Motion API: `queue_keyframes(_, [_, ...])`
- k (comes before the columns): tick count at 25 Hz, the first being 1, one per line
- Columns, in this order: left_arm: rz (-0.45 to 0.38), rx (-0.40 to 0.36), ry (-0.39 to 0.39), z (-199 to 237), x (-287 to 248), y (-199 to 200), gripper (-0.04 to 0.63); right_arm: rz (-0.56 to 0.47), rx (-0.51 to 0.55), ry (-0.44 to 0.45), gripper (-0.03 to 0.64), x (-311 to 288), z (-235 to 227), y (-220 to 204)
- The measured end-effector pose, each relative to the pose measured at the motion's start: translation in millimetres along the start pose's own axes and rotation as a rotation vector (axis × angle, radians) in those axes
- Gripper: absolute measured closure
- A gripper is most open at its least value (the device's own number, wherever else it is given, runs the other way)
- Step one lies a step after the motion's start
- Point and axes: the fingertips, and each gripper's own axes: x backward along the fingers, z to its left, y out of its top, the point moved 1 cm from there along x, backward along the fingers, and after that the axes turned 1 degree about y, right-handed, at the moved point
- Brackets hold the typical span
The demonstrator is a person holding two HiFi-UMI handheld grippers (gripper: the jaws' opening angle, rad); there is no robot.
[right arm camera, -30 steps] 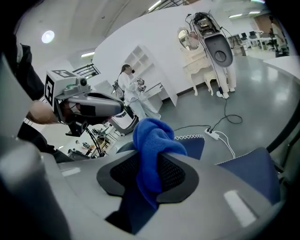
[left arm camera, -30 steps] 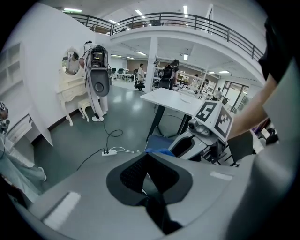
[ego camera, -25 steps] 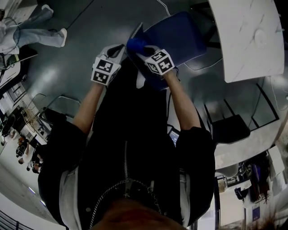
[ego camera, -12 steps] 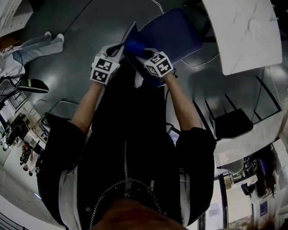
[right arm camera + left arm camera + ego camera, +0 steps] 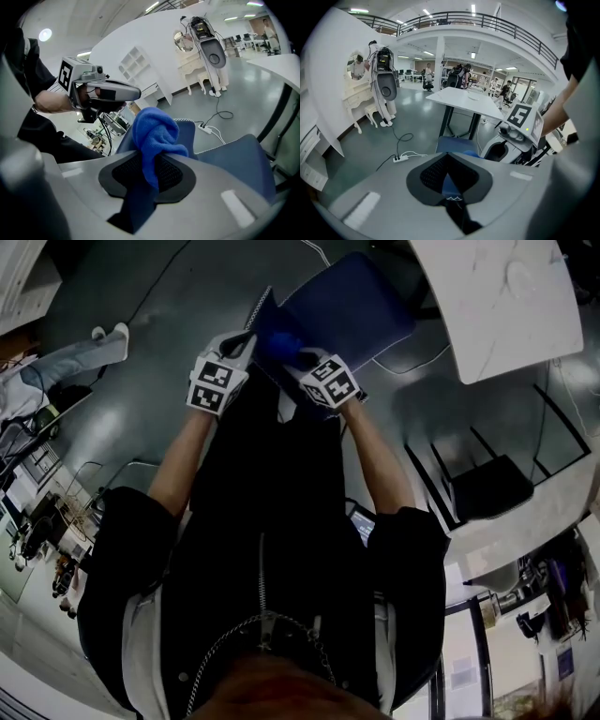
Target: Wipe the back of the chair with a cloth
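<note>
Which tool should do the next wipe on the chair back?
Right. The right tool is shut on the blue cloth beside the chair back; the left tool seems clamped on its edge.

Glossy grey floor (image 5: 159, 324), white marble-topped table (image 5: 506, 296) at 1 o'clock, strip lights (image 5: 473, 8) above railed mezzanine (image 5: 487, 21) at 12 o'clock.
</note>
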Motion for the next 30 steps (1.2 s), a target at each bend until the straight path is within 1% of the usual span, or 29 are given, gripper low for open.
queue_keyframes(5, [0.0,-0.009,-0.011,-5.1,-0.3,2.5,0.586,-0.007,0.019,-0.032,0.545,1.6,1.5,-0.8])
queue_keyframes(9, [-0.006,-0.023,-0.008,-0.4,-3.2,2.2,0.586,0.006,0.035,-0.012,0.546,4.4,2.3,-0.7])
queue_keyframes(11, [0.004,-0.023,-0.011,0.8,-3.9,0.8,0.586,0.019,0.047,-0.004,0.548,6.7,2.5,-2.5])
queue_keyframes(16, [0.005,-0.025,-0.026,-2.9,-9.0,6.2,0.586,0.047,0.054,0.012,0.549,14.6,3.6,-14.0])
queue_keyframes(24, [-0.001,-0.054,-0.054,-10.7,-18.5,14.2,0.586,0.069,0.012,0.03,0.551,31.7,7.6,-34.5])
queue_keyframes(30, [0.014,-0.066,-0.072,-15.2,-23.9,10.0,0.586,0.087,-0.008,0.039,0.551,46.8,14.7,-53.0])
